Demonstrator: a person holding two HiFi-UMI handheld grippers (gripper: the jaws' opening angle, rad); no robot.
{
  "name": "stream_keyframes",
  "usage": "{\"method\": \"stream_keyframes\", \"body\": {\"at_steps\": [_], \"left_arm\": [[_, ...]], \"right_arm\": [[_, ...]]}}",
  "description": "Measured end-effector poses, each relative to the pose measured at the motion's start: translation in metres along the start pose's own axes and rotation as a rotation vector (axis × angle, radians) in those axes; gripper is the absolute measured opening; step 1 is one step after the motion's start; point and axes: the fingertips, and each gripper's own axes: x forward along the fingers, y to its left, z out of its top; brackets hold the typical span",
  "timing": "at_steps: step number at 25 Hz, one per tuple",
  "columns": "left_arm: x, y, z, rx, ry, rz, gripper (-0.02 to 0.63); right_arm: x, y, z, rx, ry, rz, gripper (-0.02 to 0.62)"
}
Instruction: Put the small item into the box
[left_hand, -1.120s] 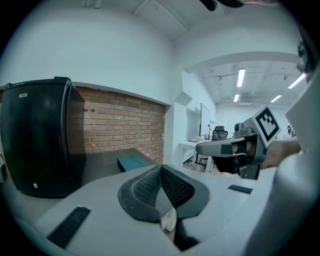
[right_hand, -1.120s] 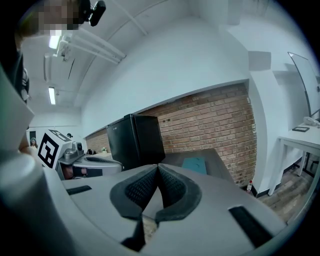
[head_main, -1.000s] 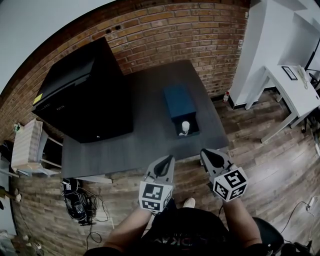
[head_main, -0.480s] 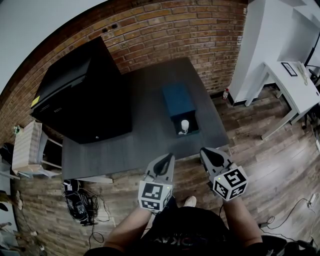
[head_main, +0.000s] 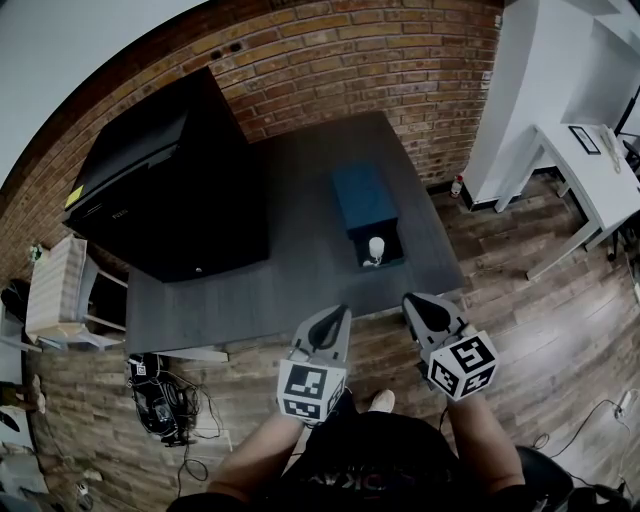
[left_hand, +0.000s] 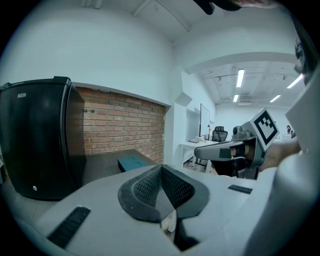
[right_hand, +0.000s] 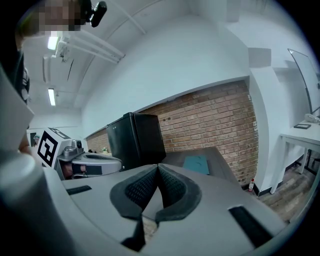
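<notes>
Left claw (head_main: 335, 318) and right claw (head_main: 414, 304) were both clenched, empty, side by side short of the worktop (head_main: 290, 280). Box (head_main: 364, 198) lay ahead, small item (head_main: 375, 248) at its nearer end.

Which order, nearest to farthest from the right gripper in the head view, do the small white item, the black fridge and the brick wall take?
1. small white item: just ahead of the right gripper, slightly to its left.
2. black fridge: far over on the left side.
3. brick wall: at the back, behind both.
</notes>
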Motion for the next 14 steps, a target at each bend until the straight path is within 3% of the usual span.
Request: {"method": "stream_keyframes", "body": {"at_steps": [14], "left_arm": [[-0.001, 0.012, -0.004, -0.007, -0.001, 0.027, 0.034]], "right_arm": [[0.014, 0.003, -0.003, -0.005, 0.008, 0.031, 0.018]]}}
